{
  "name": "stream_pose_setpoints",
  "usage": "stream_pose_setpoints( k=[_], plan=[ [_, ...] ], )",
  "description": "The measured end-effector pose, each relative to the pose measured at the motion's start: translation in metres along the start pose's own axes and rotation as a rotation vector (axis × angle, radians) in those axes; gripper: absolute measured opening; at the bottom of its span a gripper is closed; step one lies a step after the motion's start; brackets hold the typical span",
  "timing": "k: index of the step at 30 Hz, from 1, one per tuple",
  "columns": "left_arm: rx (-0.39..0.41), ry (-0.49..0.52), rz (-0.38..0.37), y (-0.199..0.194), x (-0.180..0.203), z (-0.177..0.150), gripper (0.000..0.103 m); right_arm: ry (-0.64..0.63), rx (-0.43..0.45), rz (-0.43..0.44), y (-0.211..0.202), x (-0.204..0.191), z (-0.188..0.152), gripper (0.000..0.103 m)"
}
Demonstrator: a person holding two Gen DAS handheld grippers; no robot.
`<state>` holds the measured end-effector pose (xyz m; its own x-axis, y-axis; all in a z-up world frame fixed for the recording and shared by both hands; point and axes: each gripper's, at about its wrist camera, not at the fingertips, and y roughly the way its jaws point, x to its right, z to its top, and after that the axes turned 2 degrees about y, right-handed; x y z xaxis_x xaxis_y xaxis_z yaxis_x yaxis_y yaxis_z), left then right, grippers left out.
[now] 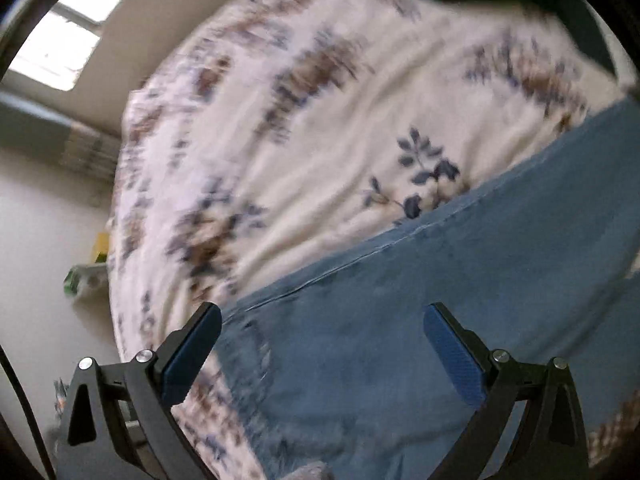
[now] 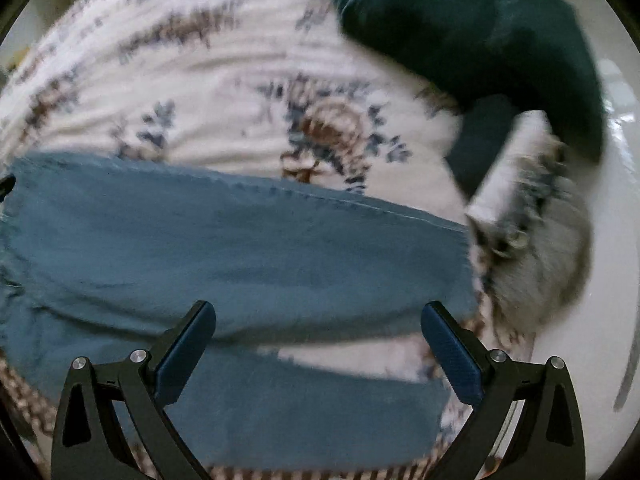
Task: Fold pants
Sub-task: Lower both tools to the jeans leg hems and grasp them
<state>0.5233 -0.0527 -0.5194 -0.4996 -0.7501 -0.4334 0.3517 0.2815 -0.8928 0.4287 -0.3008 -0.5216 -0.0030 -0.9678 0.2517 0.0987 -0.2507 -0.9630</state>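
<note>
Blue denim pants (image 1: 420,304) lie flat on a white floral bed cover (image 1: 320,112). In the left wrist view the cloth fills the lower right, and my left gripper (image 1: 322,320) hovers open above its near-left end, nothing between the fingers. In the right wrist view both legs of the pants (image 2: 240,248) stretch from left to right with a strip of bed cover (image 2: 240,80) showing between their hems. My right gripper (image 2: 318,318) stands open over the legs near the hem end, holding nothing.
A dark green pillow (image 2: 480,32) lies at the bed's far right. A grey furry cushion (image 2: 532,264) sits just past the pant hems. The bed edge (image 1: 116,240) drops to a pale floor (image 1: 40,240) on the left, with small items (image 1: 88,276) there.
</note>
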Motion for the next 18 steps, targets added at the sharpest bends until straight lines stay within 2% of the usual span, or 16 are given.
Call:
stream_pose_setpoints(
  k=[3,4,6,9,12,14,16,17,18],
  plan=[
    [-0.089,0.107,-0.064,0.065,0.026,0.023,0.099,-0.047,-0.095,0.046,0.074,-0.012,0.026,0.103],
    [-0.11,0.141,-0.093,0.079,0.033,0.028,0.089,-0.061,-0.122,0.062,0.094,-0.013,0.033,0.103],
    [-0.161,0.198,-0.148,0.104,0.043,0.036,0.081,-0.098,-0.154,0.064,0.133,-0.016,0.053,0.103],
    [-0.203,0.27,-0.225,0.126,0.05,0.044,0.08,-0.168,-0.194,0.068,0.175,-0.022,0.074,0.103],
    [-0.211,0.338,-0.275,0.132,0.051,0.05,0.081,-0.249,-0.236,0.109,0.204,-0.031,0.09,0.103],
    [-0.227,0.346,-0.333,0.134,0.045,0.055,0.08,-0.255,-0.26,0.146,0.216,-0.033,0.1,0.103],
    [-0.239,0.349,-0.407,0.13,0.037,0.057,0.06,-0.272,-0.251,0.197,0.222,-0.035,0.108,0.097],
    [-0.232,0.358,-0.424,0.124,0.034,0.058,0.055,-0.273,-0.239,0.213,0.223,-0.035,0.11,0.087],
    [-0.225,0.36,-0.428,0.119,0.032,0.059,0.043,-0.278,-0.225,0.234,0.221,-0.037,0.112,0.069]
  ],
)
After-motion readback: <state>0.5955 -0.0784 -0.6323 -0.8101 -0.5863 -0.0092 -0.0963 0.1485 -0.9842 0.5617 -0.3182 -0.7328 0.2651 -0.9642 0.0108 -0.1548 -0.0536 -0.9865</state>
